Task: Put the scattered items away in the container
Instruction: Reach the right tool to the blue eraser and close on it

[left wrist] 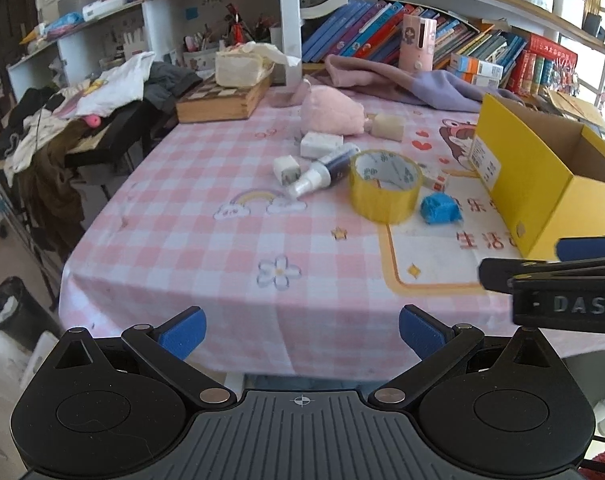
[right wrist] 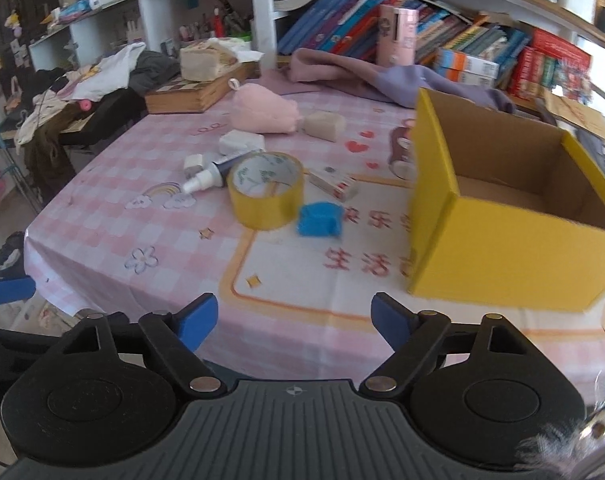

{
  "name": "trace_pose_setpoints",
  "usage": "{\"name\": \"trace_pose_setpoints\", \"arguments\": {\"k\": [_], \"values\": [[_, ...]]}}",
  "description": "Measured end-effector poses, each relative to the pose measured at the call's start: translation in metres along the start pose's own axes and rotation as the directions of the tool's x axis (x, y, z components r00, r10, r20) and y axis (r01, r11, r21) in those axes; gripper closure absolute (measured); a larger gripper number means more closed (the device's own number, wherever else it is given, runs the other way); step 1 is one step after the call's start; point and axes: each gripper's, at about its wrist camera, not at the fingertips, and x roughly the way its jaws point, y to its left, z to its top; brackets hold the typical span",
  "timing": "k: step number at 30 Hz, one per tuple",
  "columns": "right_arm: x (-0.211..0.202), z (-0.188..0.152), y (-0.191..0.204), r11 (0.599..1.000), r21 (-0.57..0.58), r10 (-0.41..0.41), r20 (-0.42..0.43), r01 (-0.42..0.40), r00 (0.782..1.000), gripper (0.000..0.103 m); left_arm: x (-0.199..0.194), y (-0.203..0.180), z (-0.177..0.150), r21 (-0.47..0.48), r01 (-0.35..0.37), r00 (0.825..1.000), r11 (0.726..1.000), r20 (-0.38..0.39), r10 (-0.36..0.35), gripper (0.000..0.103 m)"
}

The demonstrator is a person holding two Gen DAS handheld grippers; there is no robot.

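Nothing shows inside the yellow box (right wrist: 514, 216) yet: what we see of its brown cardboard floor is bare, though the near wall hides part of it. The box stands open-topped at the right of the desk (right wrist: 114, 236), on a pink checked cloth.

Every scattered item we can count lies outside it. Nearest is a blue crumpled lump (right wrist: 319, 219), just beside a roll of yellow tape (right wrist: 267, 190). A small white-and-red carton (right wrist: 334, 185) lies between tape and box. Behind the tape a spray bottle (right wrist: 206, 178) lies on its side, with a white plug (right wrist: 193, 163) and a pale block (right wrist: 240, 142) close by. Farther back rest a pink plush (right wrist: 264, 112) and a beige block (right wrist: 324, 126).

Our right tongs (right wrist: 294, 322) hang released and empty over the near desk edge, short of all items; our left tongs (left wrist: 302, 332) likewise gape with nothing between them. We judge the tidying not yet begun, with the blue lump or the tape the likeliest first pick.
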Motion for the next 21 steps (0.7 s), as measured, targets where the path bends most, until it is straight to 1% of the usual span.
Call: {"name": "trace_pose_setpoints", "arguments": {"k": [2, 5, 8, 11, 12, 14, 17, 21], "values": [[0.01, 0.01, 0.003, 1.0, -0.019, 0.011, 0.0, -0.011, 1.0, 0.022, 0.008, 0.002, 0.009, 0.004, 0.011, 1.0, 1.0, 0.008, -0.012, 0.0], [0.026, 0.025, 0.003, 0.999, -0.036, 0.008, -0.005, -0.008, 1.0, 0.022, 0.025, 0.005, 0.021, -0.006, 0.03, 1.0, 1.0, 0.0, -0.03, 0.0], [0.045, 0.039, -0.002, 0.999, -0.032, -0.002, -0.022, 0.002, 1.0, 0.023, 0.043, 0.006, 0.034, -0.015, 0.031, 0.999, 0.999, -0.009, -0.031, 0.001], [0.065, 0.052, -0.007, 0.999, -0.034, -0.029, -0.043, 0.027, 0.999, 0.03, 0.058, 0.007, 0.044, -0.018, 0.037, 0.999, 0.999, -0.011, -0.037, 0.002], [0.072, 0.055, -0.008, 0.999, -0.039, -0.039, -0.053, 0.037, 0.998, 0.033, 0.063, 0.007, 0.048, -0.021, 0.046, 0.999, 0.999, -0.007, -0.046, 0.002], [0.085, 0.061, -0.012, 0.997, -0.052, -0.058, -0.077, 0.054, 0.995, 0.036, 0.07, 0.006, 0.054, -0.019, 0.071, 0.997, 0.997, -0.001, -0.071, 0.002], [0.101, 0.065, -0.017, 0.996, -0.059, -0.07, -0.118, 0.063, 0.991, 0.041, 0.08, 0.003, 0.063, -0.006, 0.1, 0.995, 0.995, 0.003, -0.1, 0.002], [0.12, 0.071, -0.024, 0.998, -0.049, -0.056, -0.153, 0.049, 0.987, 0.046, 0.092, 0.005, 0.073, -0.01, 0.081, 0.997, 0.997, 0.005, -0.081, 0.002]]}}
